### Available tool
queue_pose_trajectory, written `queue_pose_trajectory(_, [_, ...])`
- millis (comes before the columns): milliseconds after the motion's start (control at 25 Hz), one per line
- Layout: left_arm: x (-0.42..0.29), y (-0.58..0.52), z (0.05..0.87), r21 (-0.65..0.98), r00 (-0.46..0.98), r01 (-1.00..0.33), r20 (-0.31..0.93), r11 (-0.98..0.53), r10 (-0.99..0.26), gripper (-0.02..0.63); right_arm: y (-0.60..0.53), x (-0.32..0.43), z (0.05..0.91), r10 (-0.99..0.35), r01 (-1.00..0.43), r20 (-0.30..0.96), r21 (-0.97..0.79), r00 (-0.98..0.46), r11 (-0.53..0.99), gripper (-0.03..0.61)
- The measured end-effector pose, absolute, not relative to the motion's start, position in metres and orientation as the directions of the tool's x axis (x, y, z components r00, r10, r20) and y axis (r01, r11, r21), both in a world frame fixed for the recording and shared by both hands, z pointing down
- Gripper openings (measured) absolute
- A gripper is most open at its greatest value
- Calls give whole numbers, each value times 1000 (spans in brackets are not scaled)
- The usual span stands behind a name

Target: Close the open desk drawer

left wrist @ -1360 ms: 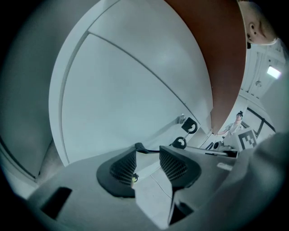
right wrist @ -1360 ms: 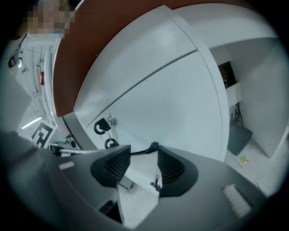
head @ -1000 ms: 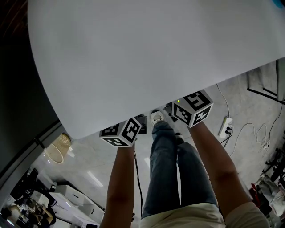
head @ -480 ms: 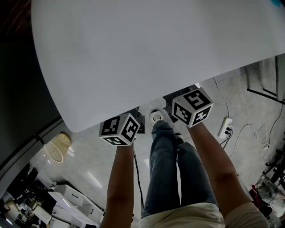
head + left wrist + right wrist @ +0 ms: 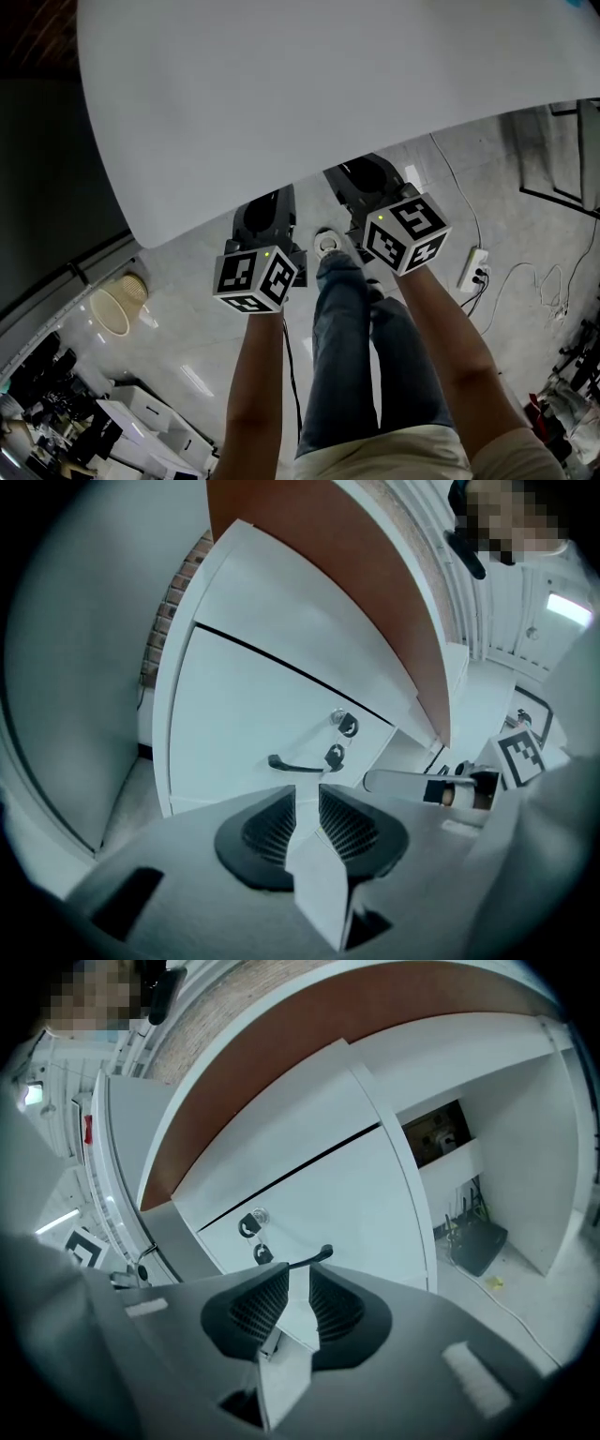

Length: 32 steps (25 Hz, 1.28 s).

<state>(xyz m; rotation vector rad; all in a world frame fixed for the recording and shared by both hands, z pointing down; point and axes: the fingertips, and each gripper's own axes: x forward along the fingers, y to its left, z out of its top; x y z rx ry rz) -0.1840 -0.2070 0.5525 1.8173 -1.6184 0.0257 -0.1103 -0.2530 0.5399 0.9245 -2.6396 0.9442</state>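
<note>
While both sit by the edge of the white tabletop (image 5: 328,94), the left tongs (image 5: 302,806) and right tongs (image 5: 298,1286) have just been closing to narrow, empty slits. At twelve o'clock of each stands the white desk drawer front (image 5: 272,714) with its dark bar handle (image 5: 295,765), untouched.

Head view: we record even, diffuse light; the white desk top (image 5: 328,94) reads flat and nearly shadowless, and the glossy floor (image 5: 178,319) carries pale streaks of ceiling glare. Both gripper views: we see strong fisheye bending, dark vignetted corners, a soft nearest foreground; in the left one a light panel (image 5: 567,607) is blown out
</note>
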Motion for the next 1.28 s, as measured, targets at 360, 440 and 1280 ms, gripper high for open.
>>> queue_pose_trajectory(360, [-160,-173,535,458,199,-889,430,23,-881,21,-217,-88,520,-511,-617,348,-486,-786,619,5])
queue_pose_trajectory(440, [-153,-164,530,452,189,-891,428,28,-884,5,-208,-82,514,-514,-615,340,-484,-788,622,4])
queue_pose_trajectory(1280, [-51,-55,486,411,178,-912,409,7,-895,-2,-94,17,454,-520,-581,264,-446,-812,681,3])
